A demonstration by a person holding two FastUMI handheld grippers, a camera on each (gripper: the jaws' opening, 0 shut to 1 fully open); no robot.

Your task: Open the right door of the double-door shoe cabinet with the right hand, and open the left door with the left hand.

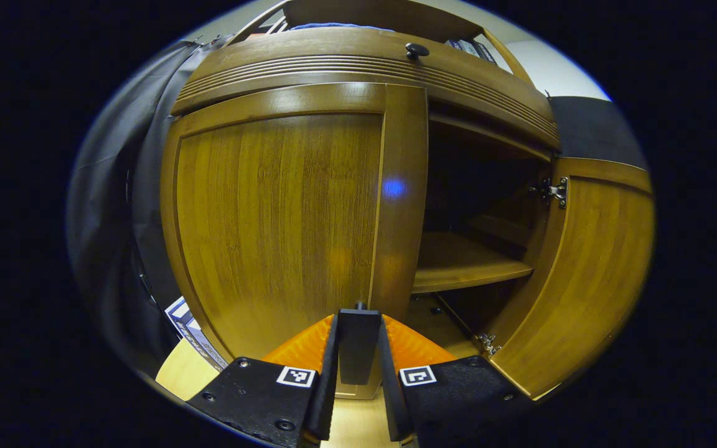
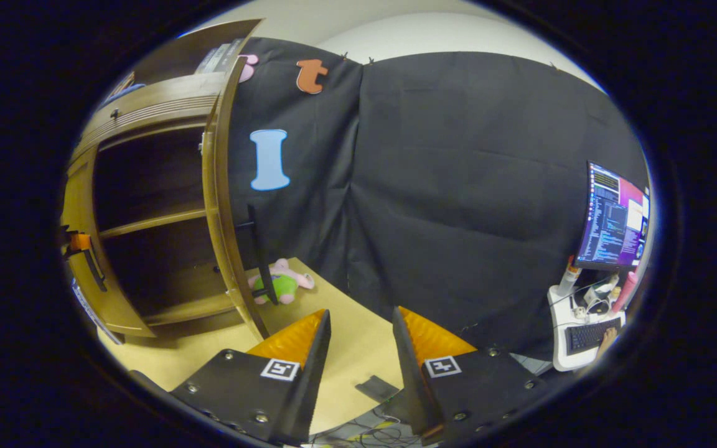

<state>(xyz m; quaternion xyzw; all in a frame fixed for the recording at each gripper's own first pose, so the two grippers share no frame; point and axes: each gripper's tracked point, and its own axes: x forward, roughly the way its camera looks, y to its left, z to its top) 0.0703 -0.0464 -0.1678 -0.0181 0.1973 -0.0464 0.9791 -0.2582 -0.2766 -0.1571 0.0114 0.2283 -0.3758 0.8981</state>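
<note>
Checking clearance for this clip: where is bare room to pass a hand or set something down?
Free: the cabinet shelf behind the open right door, and tabletop ahead of the open right gripper. Crowded: left door handle, clamped by the left gripper; plush toy beside the right door.

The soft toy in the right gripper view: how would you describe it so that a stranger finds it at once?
Start at the brown wooden double-door shoe cabinet on the left. Its open right door stands edge-on, with a long black bar handle. On the pale wooden floor behind that handle lies the small pink plush toy in green clothing, the only soft, brightly coloured object there.
</note>
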